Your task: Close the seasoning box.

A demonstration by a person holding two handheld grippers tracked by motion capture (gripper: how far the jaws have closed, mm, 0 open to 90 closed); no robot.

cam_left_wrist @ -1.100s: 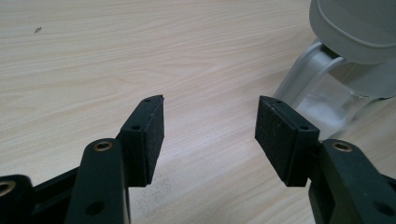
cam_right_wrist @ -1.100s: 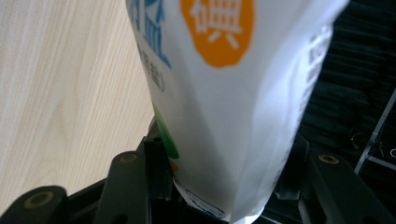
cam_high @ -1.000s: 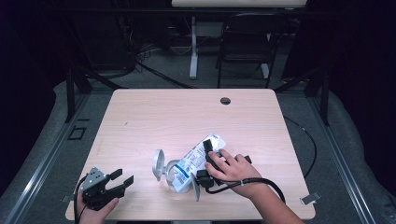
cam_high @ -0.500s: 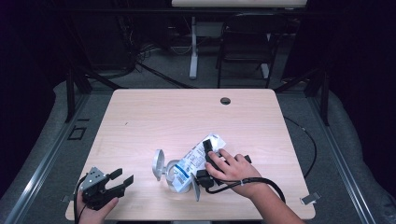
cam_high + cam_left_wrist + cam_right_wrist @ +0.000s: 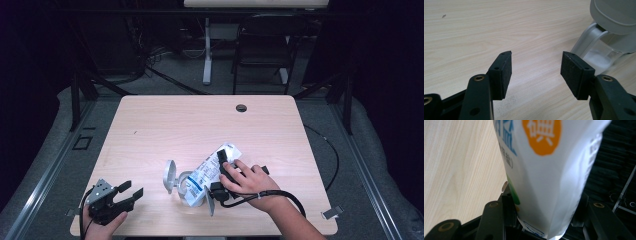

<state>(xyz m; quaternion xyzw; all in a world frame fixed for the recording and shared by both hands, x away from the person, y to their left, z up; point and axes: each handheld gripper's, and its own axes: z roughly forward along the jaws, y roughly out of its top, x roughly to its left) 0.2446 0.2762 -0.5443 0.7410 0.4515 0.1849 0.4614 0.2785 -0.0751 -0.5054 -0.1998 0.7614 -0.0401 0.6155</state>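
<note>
From the high view we saw the whole wooden table [image 5: 165,125]: the white pouch [image 5: 212,170] lay tilted just below its centre, its lower end at the mouth of a clear jar [image 5: 187,189] with a grey flip lid [image 5: 170,176] standing open at the jar's nine o'clock. The right gripper [image 5: 220,182] sat at the pouch's four o'clock under our right hand [image 5: 250,180].

Our right gripper view added what the high one could not: an orange badge and blue print on the pouch [image 5: 546,170], which ran up from between the two jaws, both pressed against its sides, grasping it.

Our left gripper [image 5: 536,67] stood released and empty, the jar [image 5: 599,52] and lid [image 5: 614,15] at its two o'clock, clear of the jaws.
</note>
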